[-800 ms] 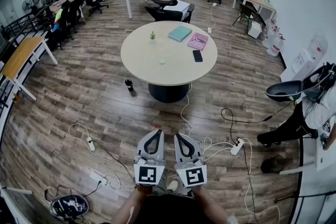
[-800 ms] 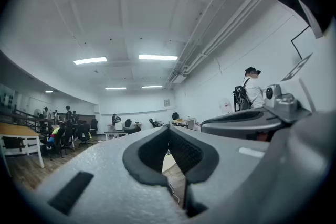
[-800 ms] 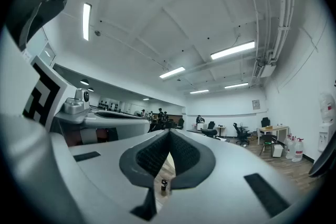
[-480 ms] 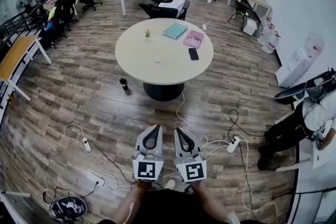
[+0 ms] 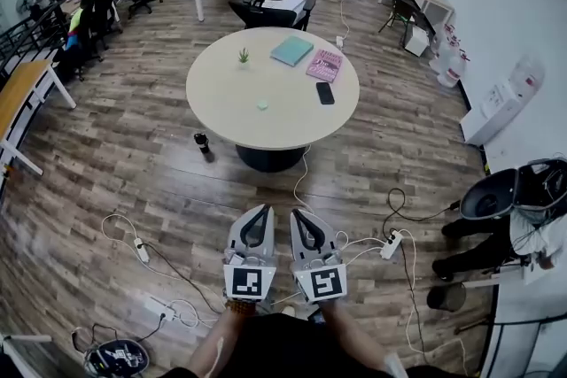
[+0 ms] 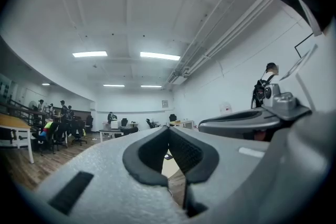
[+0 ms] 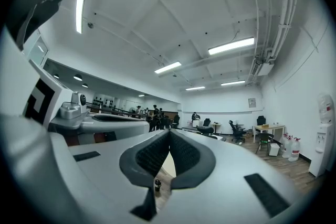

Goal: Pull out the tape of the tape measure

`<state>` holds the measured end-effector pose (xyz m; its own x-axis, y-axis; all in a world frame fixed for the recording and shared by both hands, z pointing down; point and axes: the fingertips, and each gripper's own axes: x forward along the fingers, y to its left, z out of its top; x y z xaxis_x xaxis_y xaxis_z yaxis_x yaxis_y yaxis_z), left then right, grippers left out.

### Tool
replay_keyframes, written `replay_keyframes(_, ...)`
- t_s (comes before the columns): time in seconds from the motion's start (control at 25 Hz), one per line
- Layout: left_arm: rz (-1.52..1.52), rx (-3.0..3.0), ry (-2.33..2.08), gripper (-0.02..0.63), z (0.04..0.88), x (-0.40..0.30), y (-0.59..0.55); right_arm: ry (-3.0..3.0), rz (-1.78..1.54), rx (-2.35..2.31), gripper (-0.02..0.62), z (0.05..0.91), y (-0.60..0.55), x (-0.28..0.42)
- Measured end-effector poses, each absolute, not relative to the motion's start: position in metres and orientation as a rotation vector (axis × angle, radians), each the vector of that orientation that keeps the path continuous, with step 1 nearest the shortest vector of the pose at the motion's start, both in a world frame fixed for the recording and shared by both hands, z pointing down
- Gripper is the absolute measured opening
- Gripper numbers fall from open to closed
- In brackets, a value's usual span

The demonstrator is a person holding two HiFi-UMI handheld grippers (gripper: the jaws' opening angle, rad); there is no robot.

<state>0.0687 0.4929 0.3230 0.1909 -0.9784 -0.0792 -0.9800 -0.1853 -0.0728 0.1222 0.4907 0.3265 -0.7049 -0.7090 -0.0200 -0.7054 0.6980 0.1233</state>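
Note:
A small pale green round object (image 5: 262, 104), possibly the tape measure, lies on the round beige table (image 5: 221, 93) far ahead of me; it is too small to identify. My left gripper (image 5: 263, 210) and right gripper (image 5: 297, 213) are held side by side close to my body, over the wooden floor and well short of the table. Both point level toward the table. In the left gripper view the left gripper (image 6: 169, 129) has its dark pads touching, with nothing between them. The right gripper (image 7: 169, 133) is likewise shut and empty in its own view.
On the table lie a teal book (image 5: 291, 50), a pink book (image 5: 328, 65), a black phone (image 5: 325, 93) and a small plant (image 5: 243, 57). A dark cup (image 5: 202, 142) stands on the floor by the table. Cables and power strips (image 5: 390, 245) cross the floor. A person (image 5: 518, 217) bends at the right.
The head view has drifted, so the table sits slightly further left in the picture. The person at the right has shifted lower. Both grippers stay shut, side by side.

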Motion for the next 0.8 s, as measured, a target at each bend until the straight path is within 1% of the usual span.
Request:
replay_keyframes(0.44, 0.104, -2.347, 1.997, 0.008, 0.336, 0.014, 0.436, -2.818, -0.286, 1.201, -0.002, 0.322, 0.432, 0.073)
replay_keyframes(0.6, 0.119, -2.344, 1.989, 0.008, 0.338, -0.011, 0.416, -2.812, -0.273, 1.177, -0.002, 0.327, 0.411, 0.042)
replay_keyframes(0.8, 0.108, -2.370, 1.979, 0.008, 0.341, -0.026, 0.395, -2.805, -0.244, 1.182, -0.002, 0.333, 0.388, 0.025)
